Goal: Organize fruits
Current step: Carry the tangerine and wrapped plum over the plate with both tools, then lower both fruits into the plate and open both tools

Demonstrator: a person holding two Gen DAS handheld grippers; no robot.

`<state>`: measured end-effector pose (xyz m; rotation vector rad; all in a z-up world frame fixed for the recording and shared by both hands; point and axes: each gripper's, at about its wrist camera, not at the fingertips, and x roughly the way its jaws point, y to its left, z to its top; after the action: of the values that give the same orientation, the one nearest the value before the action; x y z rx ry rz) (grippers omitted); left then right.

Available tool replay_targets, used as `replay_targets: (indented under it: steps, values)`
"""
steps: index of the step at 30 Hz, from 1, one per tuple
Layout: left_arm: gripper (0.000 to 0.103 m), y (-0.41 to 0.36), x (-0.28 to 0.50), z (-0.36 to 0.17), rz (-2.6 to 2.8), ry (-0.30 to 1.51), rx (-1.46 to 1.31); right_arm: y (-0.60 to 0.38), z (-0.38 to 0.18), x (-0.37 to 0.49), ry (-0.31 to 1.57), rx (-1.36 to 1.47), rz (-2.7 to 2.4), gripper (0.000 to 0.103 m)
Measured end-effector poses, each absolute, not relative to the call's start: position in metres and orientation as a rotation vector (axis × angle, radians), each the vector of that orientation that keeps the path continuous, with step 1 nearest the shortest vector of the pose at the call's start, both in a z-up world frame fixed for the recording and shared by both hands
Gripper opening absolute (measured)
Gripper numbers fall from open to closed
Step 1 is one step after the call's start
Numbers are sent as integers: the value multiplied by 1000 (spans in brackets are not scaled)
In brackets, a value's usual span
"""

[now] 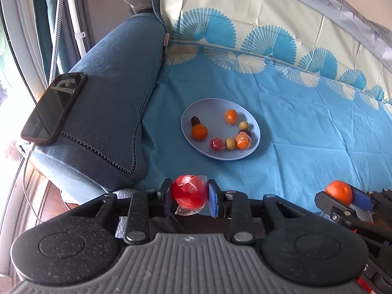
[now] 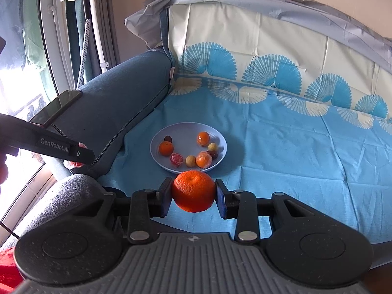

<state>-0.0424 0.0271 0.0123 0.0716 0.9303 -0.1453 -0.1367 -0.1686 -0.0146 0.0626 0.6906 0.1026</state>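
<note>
My left gripper (image 1: 189, 197) is shut on a red fruit in clear wrap (image 1: 189, 191), held above the near edge of the blue sheet. My right gripper (image 2: 193, 194) is shut on a bare orange (image 2: 193, 190); the left wrist view shows that orange (image 1: 339, 191) at the lower right. Ahead of both lies a pale blue plate (image 1: 215, 107) (image 2: 186, 128) with several small fruits: an orange (image 1: 199, 132), a wrapped orange (image 1: 231, 116), a red wrapped fruit (image 1: 216, 144), pale round fruits and dark ones.
A blue sofa arm (image 1: 110, 112) rises left of the plate, with a black phone (image 1: 55, 107) lying on it. The blue patterned sheet (image 1: 306, 127) covers the seat and the backrest. A window and a white stand lie at the far left.
</note>
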Motion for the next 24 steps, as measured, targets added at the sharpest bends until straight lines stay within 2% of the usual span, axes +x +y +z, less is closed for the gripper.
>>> replay_targets:
  steps: [14, 24]
  values:
    - [33, 5, 39, 3, -166, 964, 78, -169, -37, -64, 709, 81, 103, 38]
    - [33, -28, 115, -28, -199, 990, 107, -175, -68, 14, 721, 68, 108, 38]
